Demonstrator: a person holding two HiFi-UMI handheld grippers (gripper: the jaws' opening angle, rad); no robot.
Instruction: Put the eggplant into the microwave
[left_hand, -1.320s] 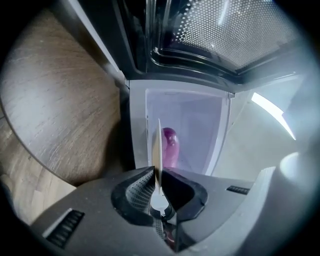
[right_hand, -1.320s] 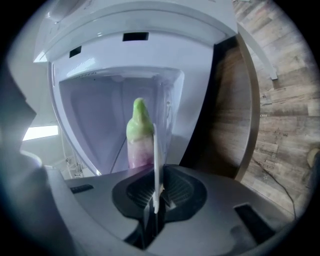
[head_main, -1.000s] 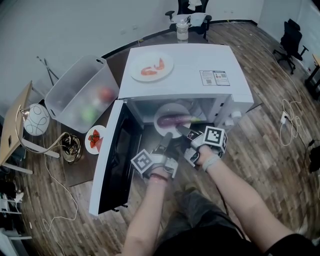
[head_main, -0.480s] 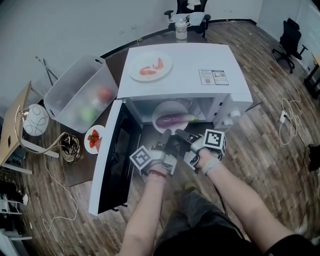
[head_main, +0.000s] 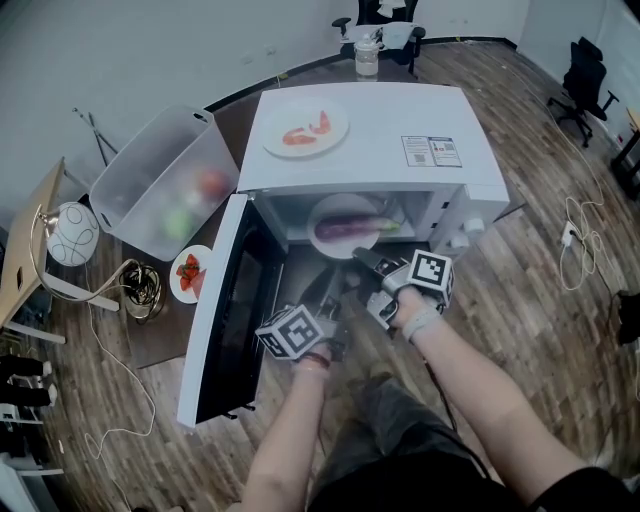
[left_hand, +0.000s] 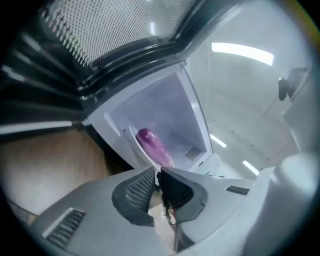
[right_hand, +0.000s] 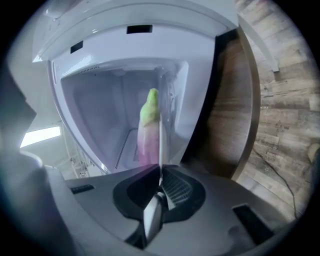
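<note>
Microwave (head_main: 400, 120), door (head_main: 225, 320) open. Inside: eggplant (head_main: 345, 227) lying on plate (head_main: 328, 207). On top: second plate (head_main: 338, 120). Left: bin (head_main: 140, 180), dish (head_main: 204, 258) of strawberries (head_main: 189, 276).

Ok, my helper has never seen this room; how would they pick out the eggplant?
Look at the large white microwave with its door open. In its cavity lies a round white plate, and on it the long purple eggplant with a green stem. The white plate on the microwave's top holds red food instead.
</note>
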